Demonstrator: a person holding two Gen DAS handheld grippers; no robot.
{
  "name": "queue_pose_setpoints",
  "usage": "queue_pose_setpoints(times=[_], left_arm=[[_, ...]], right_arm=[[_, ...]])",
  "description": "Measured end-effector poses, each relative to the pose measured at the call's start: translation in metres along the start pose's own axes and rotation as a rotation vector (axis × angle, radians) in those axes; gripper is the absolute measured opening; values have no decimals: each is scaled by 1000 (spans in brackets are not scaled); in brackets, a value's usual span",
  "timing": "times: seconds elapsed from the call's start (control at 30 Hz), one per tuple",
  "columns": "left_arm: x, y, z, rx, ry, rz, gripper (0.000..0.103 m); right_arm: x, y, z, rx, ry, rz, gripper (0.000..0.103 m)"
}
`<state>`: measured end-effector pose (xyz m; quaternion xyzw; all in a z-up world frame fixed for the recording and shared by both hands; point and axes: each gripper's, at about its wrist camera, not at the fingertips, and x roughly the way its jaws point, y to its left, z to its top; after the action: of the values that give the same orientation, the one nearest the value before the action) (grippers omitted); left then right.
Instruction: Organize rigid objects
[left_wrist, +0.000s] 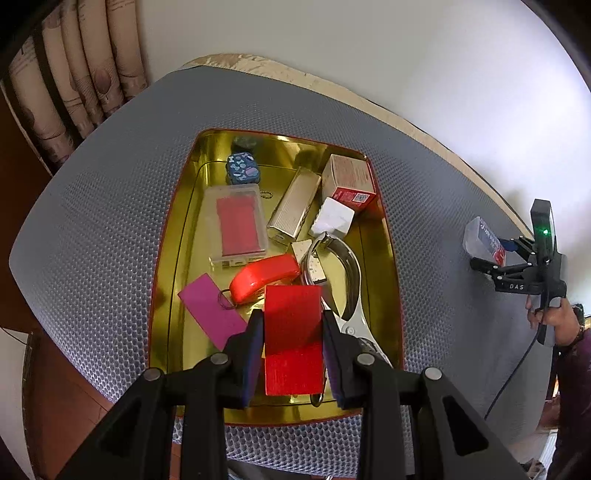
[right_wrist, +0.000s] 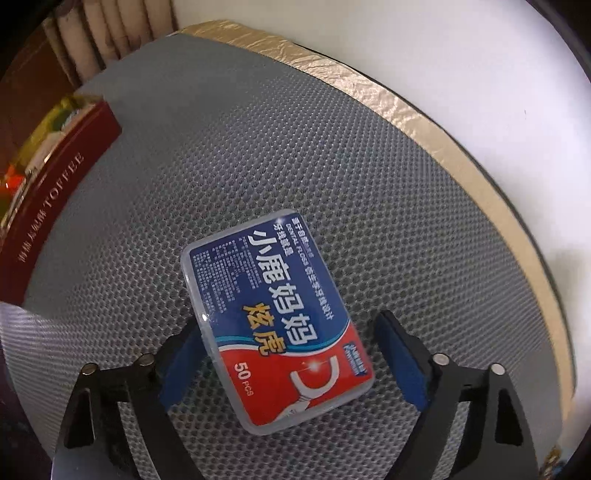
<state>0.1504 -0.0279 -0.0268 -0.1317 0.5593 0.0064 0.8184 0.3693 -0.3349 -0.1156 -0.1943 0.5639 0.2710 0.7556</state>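
Observation:
My left gripper (left_wrist: 293, 334) is shut on a flat red block (left_wrist: 293, 314) and holds it over the near end of a gold-lined tin (left_wrist: 175, 236). The tin holds several items: a clear case with a red card (left_wrist: 238, 225), a ribbed gold box (left_wrist: 293, 206), a red and white carton (left_wrist: 349, 181), a red oblong case (left_wrist: 264, 277). On the grey mat to the right, a clear dental floss box (right_wrist: 277, 317) lies between the fingers of my right gripper (right_wrist: 288, 354). Its left pad is at the box's edge and the right pad stands apart, so it is open.
The tin's dark red outer wall (right_wrist: 55, 206) stands left of the floss box. A grey honeycomb mat (left_wrist: 110, 184) covers the table, edged with gold foil (right_wrist: 424, 122) by a white wall. A magenta card (left_wrist: 210, 314), a chrome tool (left_wrist: 347, 280) and a white cube (left_wrist: 334, 218) also lie in the tin.

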Motion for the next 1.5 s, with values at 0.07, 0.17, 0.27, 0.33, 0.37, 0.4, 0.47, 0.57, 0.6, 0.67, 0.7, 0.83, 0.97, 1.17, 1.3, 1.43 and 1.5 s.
queue_pose_setpoints(times=[0.07,0.17,0.27,0.33,0.37,0.4,0.47,0.57,0.6,0.67,0.7,0.83,0.97,1.17,1.3,1.43,1.5], left_arm=[[1,0,1,3,-7,17,31],[-2,3,0,-3,-28,56,31],[-9,9,-4,-8,-35,65,31],[-13,14,-8,-8,-43,86,31],[-15,16,-9,-11,-47,92,31],[-17,19,-12,-14,-51,98,31],[-18,24,-16,-19,-57,112,31],[-17,30,-24,-34,-52,132,31],[-16,31,-28,-35,-52,125,31],[-17,32,-35,-28,-51,128,31],[-17,32,-39,-23,-56,138,31],[-20,37,-52,-18,-71,149,31],[-32,38,-61,15,-128,150,32],[-45,34,-66,53,-194,177,37],[-48,40,-68,41,-197,151,37],[-53,47,-69,17,-209,131,37],[-57,50,-69,5,-221,122,37]], right_arm=[[0,-2,-2,29,-7,12,80],[-2,0,-6,58,-21,-1,74],[-7,5,-10,88,-21,-18,67],[-8,7,-10,107,-17,-29,65],[-11,8,-12,117,-15,-34,64],[-12,9,-13,128,-15,-38,64],[-14,10,-14,150,-14,-45,62],[-17,11,-19,197,-12,-40,60],[-18,11,-21,216,-11,-38,60],[-20,11,-25,244,-11,-29,60],[-21,11,-27,264,-14,-21,60],[-26,19,-35,352,-29,38,60],[-33,18,-47,493,-55,170,60],[-46,22,-66,710,-98,394,59],[-68,37,-67,776,-121,504,57],[-81,65,-49,801,-128,604,57],[-86,80,-35,800,-134,640,57]])
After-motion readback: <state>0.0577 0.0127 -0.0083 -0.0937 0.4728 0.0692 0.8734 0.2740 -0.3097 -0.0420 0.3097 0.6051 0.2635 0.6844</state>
